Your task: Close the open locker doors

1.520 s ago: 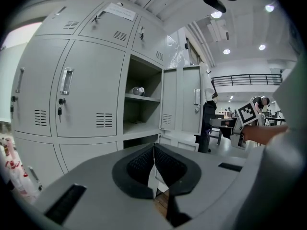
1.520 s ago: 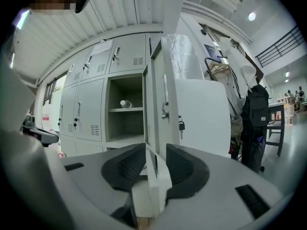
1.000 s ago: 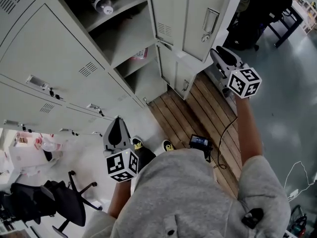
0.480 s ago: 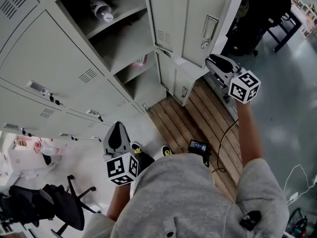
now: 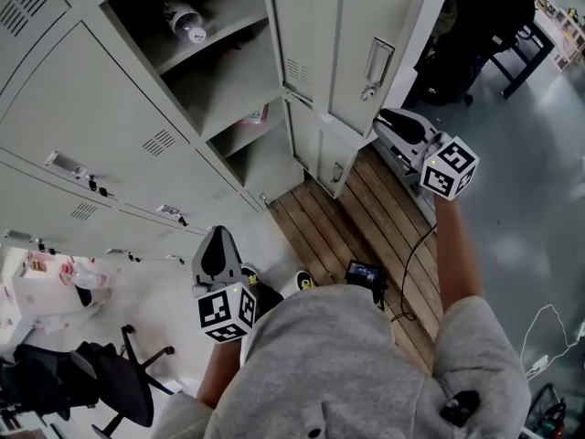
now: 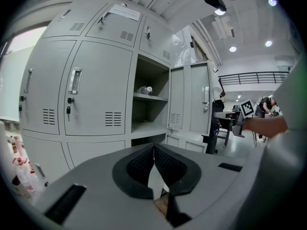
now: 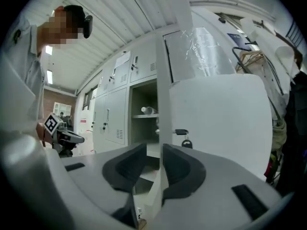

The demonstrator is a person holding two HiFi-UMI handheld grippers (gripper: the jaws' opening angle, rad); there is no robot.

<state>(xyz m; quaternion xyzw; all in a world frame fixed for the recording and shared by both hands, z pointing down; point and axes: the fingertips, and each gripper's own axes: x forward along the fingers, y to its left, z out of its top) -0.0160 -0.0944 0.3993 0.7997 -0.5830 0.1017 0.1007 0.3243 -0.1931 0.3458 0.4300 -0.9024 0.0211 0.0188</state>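
A tall grey locker door stands swung open, its handle facing out. Beneath it a small lower door is open too. My right gripper is close to the tall door's lower free corner. In the right gripper view its jaws stand slightly apart, open, and the door's edge shows through the gap, with a key beside it. My left gripper hangs low before the closed lockers; its jaws meet at the tip, shut on nothing. The open compartment holds a bottle.
Wooden planks lie before the lockers, with a black device and a cable on them. An office chair stands at the lower left, and pink and white clutter at the left. A dark bag and desk stand behind the open door.
My right gripper has drifted a little left and up, closer to the tall open door. The left gripper has barely moved.
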